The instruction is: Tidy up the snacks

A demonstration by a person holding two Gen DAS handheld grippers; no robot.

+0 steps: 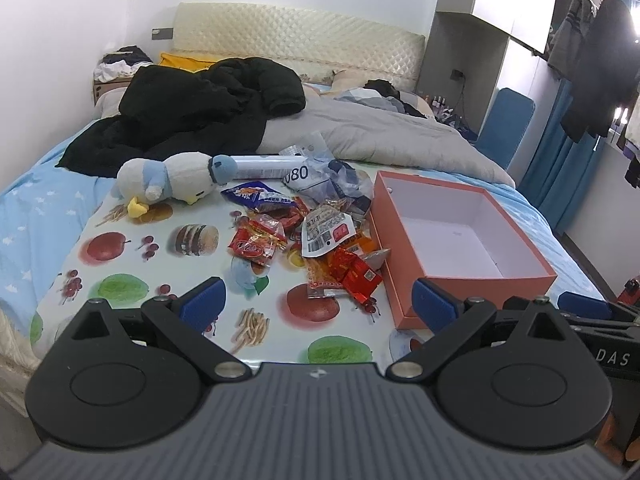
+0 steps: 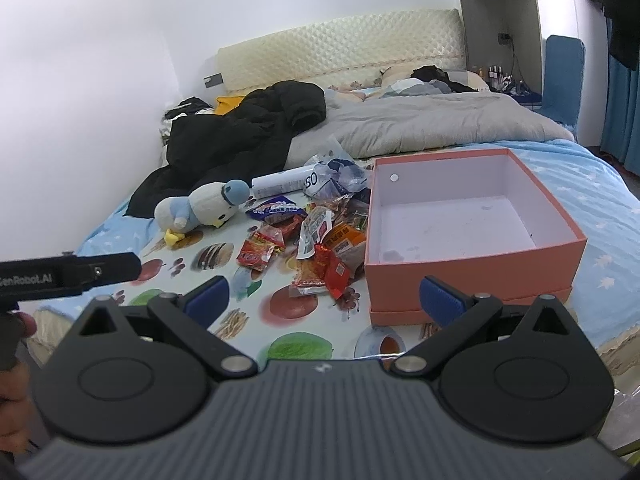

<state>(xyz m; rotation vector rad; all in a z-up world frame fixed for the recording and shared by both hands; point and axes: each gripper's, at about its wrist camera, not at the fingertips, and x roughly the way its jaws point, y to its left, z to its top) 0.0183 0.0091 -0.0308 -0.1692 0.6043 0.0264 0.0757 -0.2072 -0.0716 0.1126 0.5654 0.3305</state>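
Left gripper: the black left gripper (image 1: 318, 300) with blue pads hangs above the near edge of the mat, jaws spread wide and empty; its black arm also shows at the left edge of the right wrist view.
Right gripper: the black right gripper (image 2: 324, 298) with blue pads is likewise spread wide and empty, in front of the box's near wall.
Snacks: a loose heap of small red, orange and white snack packets (image 1: 316, 236) lies mid-mat, just left of the box and touching its left wall; too overlapped to count.
Box: one open salmon-pink cardboard box (image 1: 516, 276) with a white inside, holding nothing, sits on the mat's right side.
Around the heap: one white-and-blue plush penguin (image 1: 172, 180) lies on its side left of the heap; one white cylindrical can (image 1: 260, 167) and one crumpled clear plastic bag (image 1: 328, 176) lie behind it.
Near edge: one roll of tape (image 2: 380, 342) rests just before the box, between the right gripper's fingers in its view.
In the way: nothing lies between the grippers and the heap.
Surface: a glossy mat printed with fruit and burgers (image 1: 120, 276) spread on a bed with a light-blue sheet (image 1: 36, 220).
Bed: one black padded jacket (image 1: 192, 112), a grey quilt (image 1: 372, 128), a cream quilted headboard (image 1: 300, 40).
Room: white walls, blue curtains (image 1: 560, 168), dark clothes hanging at right.
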